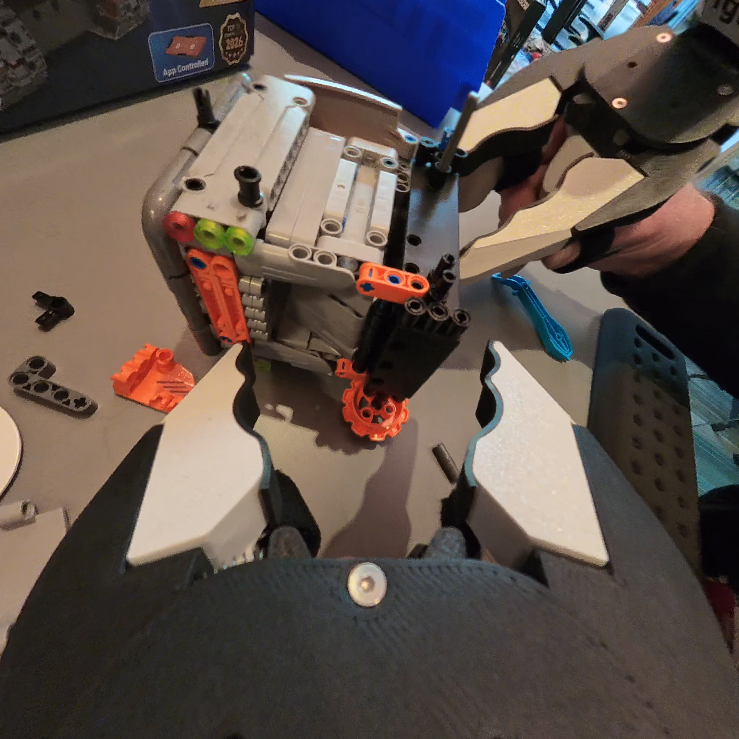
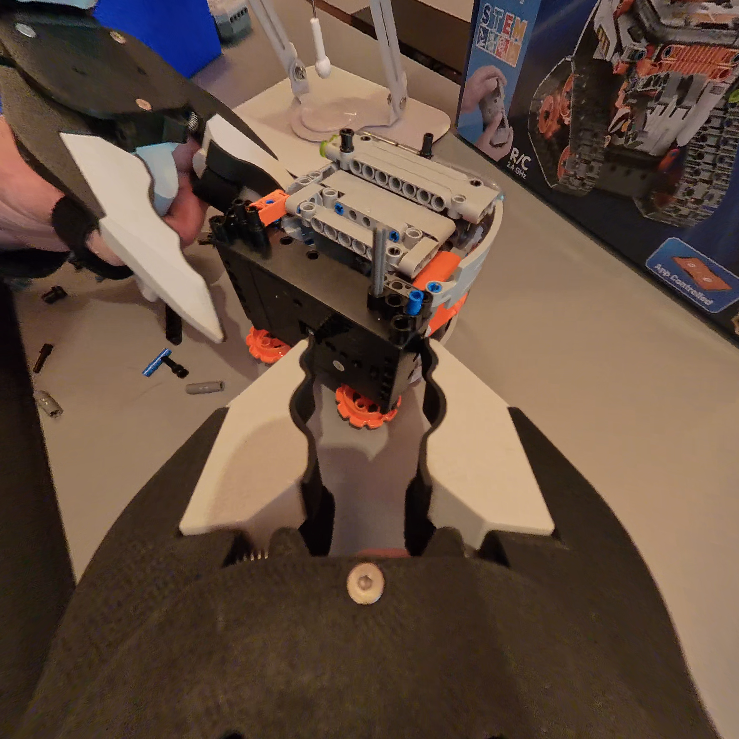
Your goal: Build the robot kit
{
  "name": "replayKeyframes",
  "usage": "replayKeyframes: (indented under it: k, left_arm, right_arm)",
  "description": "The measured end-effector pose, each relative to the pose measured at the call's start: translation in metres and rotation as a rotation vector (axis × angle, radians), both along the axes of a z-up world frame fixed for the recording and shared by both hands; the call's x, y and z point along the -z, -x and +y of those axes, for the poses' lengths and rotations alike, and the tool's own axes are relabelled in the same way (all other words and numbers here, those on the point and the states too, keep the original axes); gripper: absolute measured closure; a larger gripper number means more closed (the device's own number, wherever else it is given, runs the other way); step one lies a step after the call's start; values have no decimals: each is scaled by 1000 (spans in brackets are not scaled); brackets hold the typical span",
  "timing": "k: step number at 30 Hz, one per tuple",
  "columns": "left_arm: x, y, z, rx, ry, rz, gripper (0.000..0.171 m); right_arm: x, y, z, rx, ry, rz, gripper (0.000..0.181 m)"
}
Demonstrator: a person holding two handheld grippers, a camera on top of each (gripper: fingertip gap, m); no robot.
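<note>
Boxy grey, black and orange brick-built model (image 1: 304, 248) is sitting on grey table (image 1: 80, 208) | left gripper (image 1: 366, 360) is gaping wide just before it | right gripper (image 2: 366, 356) is straddling its black corner, contact unclear.

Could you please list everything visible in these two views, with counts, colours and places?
brick model: one, grey, black and orange, table centre
orange gears: two seen, under model
loose orange piece: one, left of model
grey beam: one, far left
blue tool: one, right of model
kit box: one, dark, pictured, behind
blue bin: one, behind
table: grey
left gripper: open, before model
right gripper: astride model's black block, contact unclear
</note>
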State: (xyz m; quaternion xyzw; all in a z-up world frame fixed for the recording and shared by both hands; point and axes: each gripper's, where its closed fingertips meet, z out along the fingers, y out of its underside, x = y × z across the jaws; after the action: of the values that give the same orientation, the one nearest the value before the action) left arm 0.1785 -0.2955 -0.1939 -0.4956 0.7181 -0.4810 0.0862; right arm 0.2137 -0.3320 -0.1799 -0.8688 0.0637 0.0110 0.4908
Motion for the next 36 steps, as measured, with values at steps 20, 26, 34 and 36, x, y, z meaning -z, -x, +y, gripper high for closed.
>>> replayKeyframes:
  k: [20,26,34,36]
  left_arm:
    - [-21,60,47,-37,-65,-55,108]
    - [-34,97,88,-123,-94,-114,154]
    - [-32,136,113,-178,-183,-123,169]
    - [-28,145,123,-198,-224,-98,159]
  right_arm:
    - [-19,15,-47,95,-10,-42,137]
    - [-23,40,-44,25,-34,-63,177]
    - [-23,90,-22,-110,-58,-63,180]
    - [-19,98,-17,-129,-50,-54,174]
